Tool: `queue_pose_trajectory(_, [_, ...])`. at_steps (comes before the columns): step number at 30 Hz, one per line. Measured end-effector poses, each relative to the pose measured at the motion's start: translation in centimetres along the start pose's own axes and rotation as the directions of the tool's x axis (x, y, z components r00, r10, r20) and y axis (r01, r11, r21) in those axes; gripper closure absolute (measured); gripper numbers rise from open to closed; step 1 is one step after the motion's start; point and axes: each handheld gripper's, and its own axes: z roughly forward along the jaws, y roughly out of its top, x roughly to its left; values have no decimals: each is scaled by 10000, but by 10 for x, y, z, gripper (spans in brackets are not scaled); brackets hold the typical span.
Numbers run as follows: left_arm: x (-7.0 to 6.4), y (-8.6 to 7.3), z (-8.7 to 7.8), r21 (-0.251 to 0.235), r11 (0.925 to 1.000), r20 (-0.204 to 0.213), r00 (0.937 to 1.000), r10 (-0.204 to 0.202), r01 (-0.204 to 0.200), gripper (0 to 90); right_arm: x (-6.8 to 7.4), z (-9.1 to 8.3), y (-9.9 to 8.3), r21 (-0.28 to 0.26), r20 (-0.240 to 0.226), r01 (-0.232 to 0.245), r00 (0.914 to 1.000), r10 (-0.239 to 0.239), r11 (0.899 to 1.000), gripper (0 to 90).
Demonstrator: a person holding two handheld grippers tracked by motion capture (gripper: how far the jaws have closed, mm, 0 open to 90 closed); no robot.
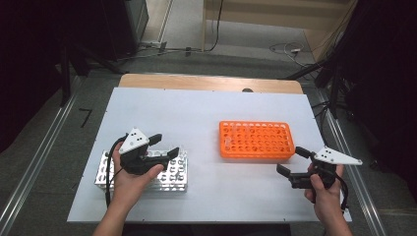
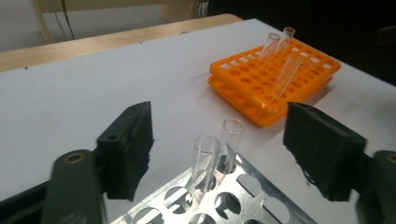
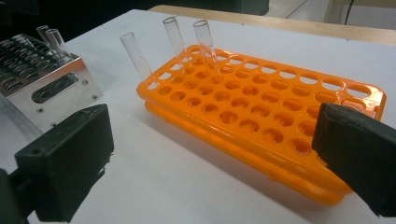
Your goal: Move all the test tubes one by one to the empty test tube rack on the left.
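A steel tube rack (image 1: pixel 104 171) lies at the table's front left, and two clear empty tubes (image 2: pixel 205 158) stand in its near corner. An orange tube rack (image 1: pixel 255 140) lies right of centre. Three clear tubes (image 3: pixel 175 37) lean in the holes at its left end. My left gripper (image 1: pixel 164 146) hovers open over the steel rack's right end, and in the left gripper view the two tubes stand just beyond its spread jaws. My right gripper (image 1: pixel 291 161) is open just off the orange rack's front right corner, with nothing between its jaws.
The white table top (image 1: pixel 196 113) has a wooden strip (image 1: pixel 206 82) along its far edge. Bare surface separates the two racks. Cables and dark stands sit on the floor beyond the table, and metal rails run along both sides.
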Motion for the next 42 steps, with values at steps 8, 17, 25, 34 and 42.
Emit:
queue_pose_trajectory(8, [-1, 1, -6, -220, 9998, 333, 9994, 25, -18, 0, 0, 2, 0, 32, -35, 16, 10000, -16, 10000, 0])
queue_pose_trajectory(17, [0, 2, -11, -571, 9984, 723, 9973, 94, -53, 0, 3, 7, 5, 25, -105, 31, 9999, -31, 10000, 0])
queue_pose_trajectory(25, [3, 0, -12, -689, 9976, 841, 9965, 19, 40, 0, 11, 18, 25, 233, 98, 194, 9998, -196, 9995, 0])
queue_pose_trajectory(34, [1, -2, -8, -531, 9985, 884, 9959, 196, -149, 0, 13, 42, 48, 296, 64, 46, 10000, -48, 9996, 0])
queue_pose_trajectory(42, [-2, -2, -4, -438, 9984, 916, 9950, 404, -366, 0, 11, 66, 65, 550, 170, -217, 9996, 208, 9982, 0])
